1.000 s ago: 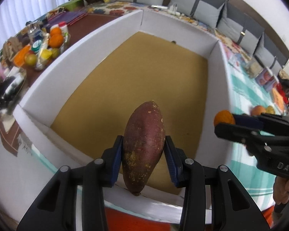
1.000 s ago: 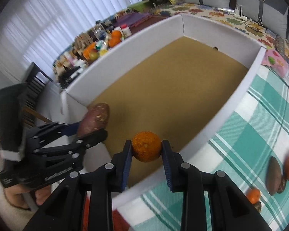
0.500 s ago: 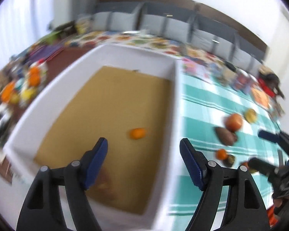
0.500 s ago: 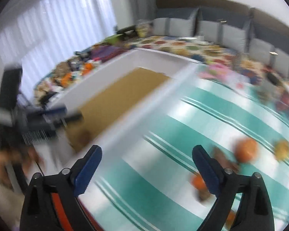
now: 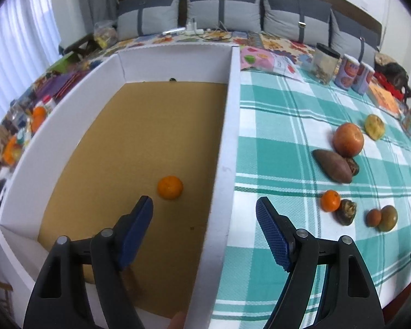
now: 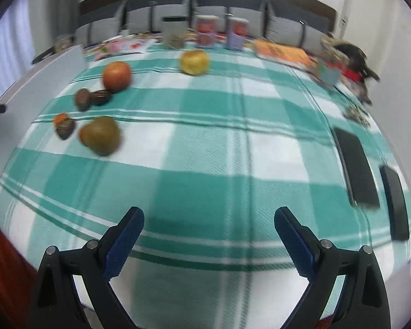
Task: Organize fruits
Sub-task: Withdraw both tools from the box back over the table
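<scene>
Both tools have just given up their loads: a second ago the left gripper (image 5: pixel 204 213) clamped a sweet potato and the right gripper (image 6: pixel 208 231) a small orange over the white box (image 5: pixel 224 148); now both stand with jaws spread wide and nothing between them, the left one straddling the box's right wall and the right one swung away over the checked cloth (image 6: pixel 233 150). The orange (image 5: pixel 170 191) lies on the brown floor of the box, near that wall and apart from it. The sweet potato is largely hidden; a dark blurred patch (image 5: pixel 131 277) behind the left finger may be it, though the view there is too poor to be sure. Judged from this, two pieces are delivered and the sorting is at an early stage, with the rest of the produce still on the cloth: a second sweet potato (image 5: pixel 333 166) touching a large red fruit (image 5: pixel 348 139), a yellow fruit (image 5: pixel 374 127) beyond, a small orange (image 5: pixel 330 200) beside a dark shrivelled piece (image 5: pixel 347 211), and a small brown fruit against a green one (image 5: pixel 387 218). Obstacles are few: the box wall must be cleared on every carry, the clustered fruits touch one another and may roll when one is taken, and two dark flat slabs (image 6: pixel 356 170) lie on the right of the cloth, well apart from the fruit.
</scene>
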The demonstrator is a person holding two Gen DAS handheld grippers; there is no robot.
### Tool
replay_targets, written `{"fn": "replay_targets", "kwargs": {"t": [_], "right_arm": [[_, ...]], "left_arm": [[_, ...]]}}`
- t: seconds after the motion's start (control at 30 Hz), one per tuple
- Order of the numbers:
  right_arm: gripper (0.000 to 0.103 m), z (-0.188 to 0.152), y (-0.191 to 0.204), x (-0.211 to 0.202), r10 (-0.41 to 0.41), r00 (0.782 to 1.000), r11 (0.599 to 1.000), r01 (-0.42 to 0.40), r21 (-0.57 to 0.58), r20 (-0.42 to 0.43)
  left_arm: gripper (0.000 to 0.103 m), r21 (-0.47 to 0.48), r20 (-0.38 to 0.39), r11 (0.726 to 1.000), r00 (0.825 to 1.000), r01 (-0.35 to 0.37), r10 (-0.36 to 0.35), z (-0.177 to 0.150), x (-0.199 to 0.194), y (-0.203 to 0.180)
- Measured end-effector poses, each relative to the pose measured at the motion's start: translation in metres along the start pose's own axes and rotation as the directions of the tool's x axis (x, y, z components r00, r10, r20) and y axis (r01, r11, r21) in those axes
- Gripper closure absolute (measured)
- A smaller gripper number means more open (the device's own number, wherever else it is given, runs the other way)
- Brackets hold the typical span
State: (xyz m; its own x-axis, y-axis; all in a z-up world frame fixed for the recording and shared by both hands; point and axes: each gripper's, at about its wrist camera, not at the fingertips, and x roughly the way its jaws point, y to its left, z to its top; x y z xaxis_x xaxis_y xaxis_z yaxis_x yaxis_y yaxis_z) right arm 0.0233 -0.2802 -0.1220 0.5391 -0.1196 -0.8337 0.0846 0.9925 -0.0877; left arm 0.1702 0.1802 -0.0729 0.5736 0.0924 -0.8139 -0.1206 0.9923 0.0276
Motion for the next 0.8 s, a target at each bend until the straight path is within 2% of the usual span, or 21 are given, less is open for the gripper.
{"fn": "replay_targets", "kwargs": {"t": [0.2, 0.3, 0.37, 0.43, 0.47, 0.5, 0.6, 0.63, 0.73, 0.8], "right_arm": [[0.007, 0.003, 0.004, -0.004, -0.021, 0.998, 1.0, 0.022, -0.012, 0.06], [0.007, 0.004, 0.012, -0.004, -0.026, 0.998, 0.999, 0.028, -0.016, 0.063], [0.007, 0.005, 0.016, -0.007, -0.028, 0.996, 0.999, 0.03, -0.021, 0.084], [0.004, 0.006, 0.021, -0.013, -0.036, 0.992, 0.999, 0.04, -0.033, 0.117], [0.0, 0.006, 0.022, -0.015, -0.036, 0.991, 0.998, 0.041, -0.036, 0.132], [0.0, 0.006, 0.023, -0.018, -0.035, 0.989, 0.998, 0.041, -0.038, 0.143], [0.0, 0.007, 0.026, -0.022, -0.036, 0.988, 0.998, 0.044, -0.046, 0.153], [0.0, 0.006, 0.027, -0.023, -0.039, 0.987, 0.998, 0.047, -0.049, 0.156], [0.0, 0.005, 0.028, -0.027, -0.044, 0.985, 0.998, 0.053, -0.045, 0.166], [0.0, 0.004, 0.027, -0.03, -0.051, 0.984, 0.998, 0.058, -0.038, 0.17]], "left_arm": [[0.023, -0.014, -0.007, 1.0, 1.0, -0.003, 0.003, -0.011, -0.003, -0.011], [0.023, 0.004, 0.021, 1.0, 1.0, -0.007, 0.007, -0.013, -0.012, -0.018], [0.023, -0.01, 0.08, 0.999, 0.996, -0.043, 0.044, -0.015, -0.029, -0.021], [0.022, -0.021, 0.154, 0.996, 0.985, -0.081, 0.083, -0.019, -0.05, -0.028], [0.02, -0.024, 0.189, 0.996, 0.977, -0.091, 0.094, -0.022, -0.06, -0.032], [0.017, -0.031, 0.233, 0.996, 0.968, -0.087, 0.092, -0.026, -0.073, -0.037], [0.013, -0.043, 0.311, 0.999, 0.95, -0.003, 0.016, -0.041, -0.099, -0.058], [0.013, -0.042, 0.316, 0.999, 0.949, 0.025, -0.01, -0.046, -0.102, -0.065], [0.012, -0.026, 0.292, 0.991, 0.949, 0.132, -0.119, -0.068, -0.101, -0.095], [0.012, 0.021, 0.243, 0.982, 0.952, 0.185, -0.185, -0.083, -0.091, -0.118]]}}
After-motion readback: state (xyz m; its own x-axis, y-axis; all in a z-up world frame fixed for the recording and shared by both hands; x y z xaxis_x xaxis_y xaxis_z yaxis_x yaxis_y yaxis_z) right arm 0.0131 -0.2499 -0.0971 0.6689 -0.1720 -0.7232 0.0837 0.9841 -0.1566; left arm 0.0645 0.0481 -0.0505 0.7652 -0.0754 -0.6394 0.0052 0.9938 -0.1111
